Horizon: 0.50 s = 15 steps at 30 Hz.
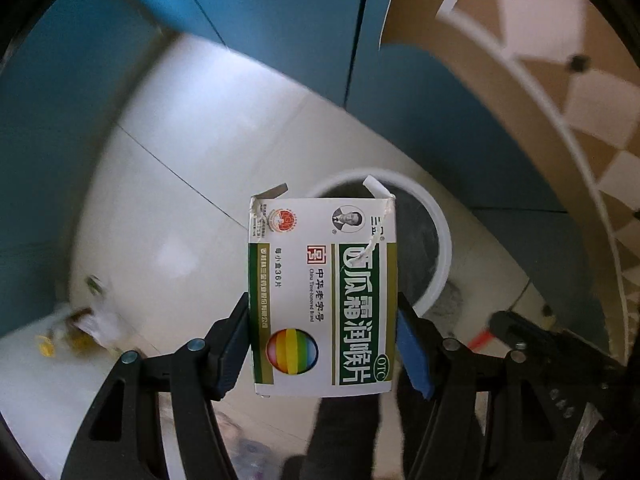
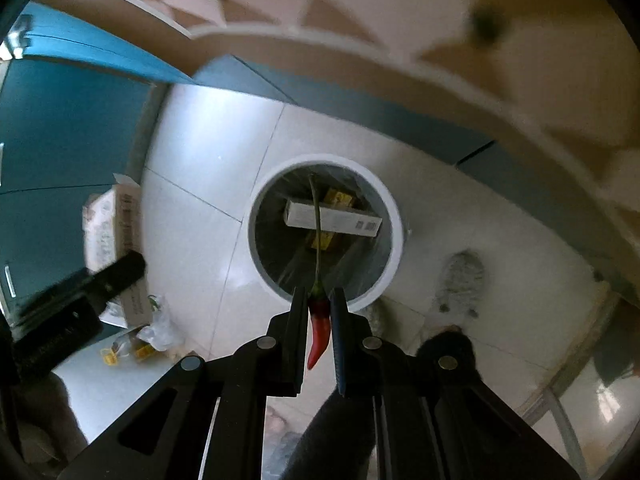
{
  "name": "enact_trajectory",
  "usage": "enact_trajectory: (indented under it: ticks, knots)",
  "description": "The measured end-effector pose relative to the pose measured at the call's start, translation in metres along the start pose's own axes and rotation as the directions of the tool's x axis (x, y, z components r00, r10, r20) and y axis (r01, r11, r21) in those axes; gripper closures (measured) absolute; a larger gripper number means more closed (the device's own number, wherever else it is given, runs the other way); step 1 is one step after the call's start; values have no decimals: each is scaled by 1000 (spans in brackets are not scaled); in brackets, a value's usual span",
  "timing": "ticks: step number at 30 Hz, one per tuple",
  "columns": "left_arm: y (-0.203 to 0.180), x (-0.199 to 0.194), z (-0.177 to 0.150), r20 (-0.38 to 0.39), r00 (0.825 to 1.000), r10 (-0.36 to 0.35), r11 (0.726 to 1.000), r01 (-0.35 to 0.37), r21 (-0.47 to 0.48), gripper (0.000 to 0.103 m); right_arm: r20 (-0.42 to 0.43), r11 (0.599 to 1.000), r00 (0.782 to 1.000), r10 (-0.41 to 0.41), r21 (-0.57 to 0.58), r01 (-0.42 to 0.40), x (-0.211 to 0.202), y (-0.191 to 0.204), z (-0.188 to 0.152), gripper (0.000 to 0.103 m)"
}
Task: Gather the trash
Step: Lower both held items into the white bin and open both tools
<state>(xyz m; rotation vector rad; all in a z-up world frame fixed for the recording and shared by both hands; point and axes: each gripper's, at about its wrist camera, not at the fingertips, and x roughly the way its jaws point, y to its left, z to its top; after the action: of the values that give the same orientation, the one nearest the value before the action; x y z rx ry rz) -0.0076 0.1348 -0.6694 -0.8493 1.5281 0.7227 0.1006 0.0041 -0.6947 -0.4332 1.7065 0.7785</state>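
The left gripper [image 1: 323,340] pinches a torn-open lozenge box [image 1: 322,296] above the white-rimmed trash bin [image 1: 442,240]. The right gripper [image 2: 319,312] clamps a red chili pepper [image 2: 319,330], its long stem over the bin [image 2: 394,216], where 1 white carton [image 2: 340,220] lies on yellow packets [image 2: 340,199].

Bright daylight glares off the floor [image 1: 192,208]; fisheye edges blur.

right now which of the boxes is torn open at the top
The green-and-white lozenge box held in the left gripper: its top flaps are ripped and sticking up. The long white box in the bin lies flat and looks intact.
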Motion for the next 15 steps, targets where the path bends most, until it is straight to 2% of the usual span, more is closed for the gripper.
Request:
enact_trajectory:
  ticks: [3,4,5,6,7,8,10,12,14,15]
  knots:
    - [7,21,-1,-41,998,-47,998,45,-36,38,-35,1000,999,27,-3,-27,35,-5,7,91]
    - [11,21,0,-43,998,-50,998,49,-39,35,-48,999,998,42,2,-42,47,-7,8,91]
    - [14,22,-2,-42,998,-51,998,49,-42,29,-58,999,997,52,2,-52,52,-7,10,90]
    - [18,22,-3,-41,998,-51,997,49,-51,13,-68,998,996,57,1,-57,59,-8,11,89]
    - [21,21,-5,-38,998,-51,997,48,-55,4,-78,999,996,50,-2,-50,65,-8,11,81]
    - [22,18,-6,-37,998,-44,998,42,-56,3,-86,998,995,54,-6,-55,67,-7,12,69]
    - [26,12,-6,-30,999,-16,998,14,-60,3,-91,999,995,43,-17,-45,69,-6,12,53]
    - [32,-1,-13,-4,1000,26,997,-26,-66,2,-84,999,996,29,-32,-31,66,-3,11,46]
    - [35,-17,-15,21,998,61,995,-59,-83,2,-80,999,997,0,-53,-4,58,1,9,30]
    - [35,-29,-19,37,996,79,993,-75,-91,2,-69,997,997,-29,-70,24,52,4,7,25]
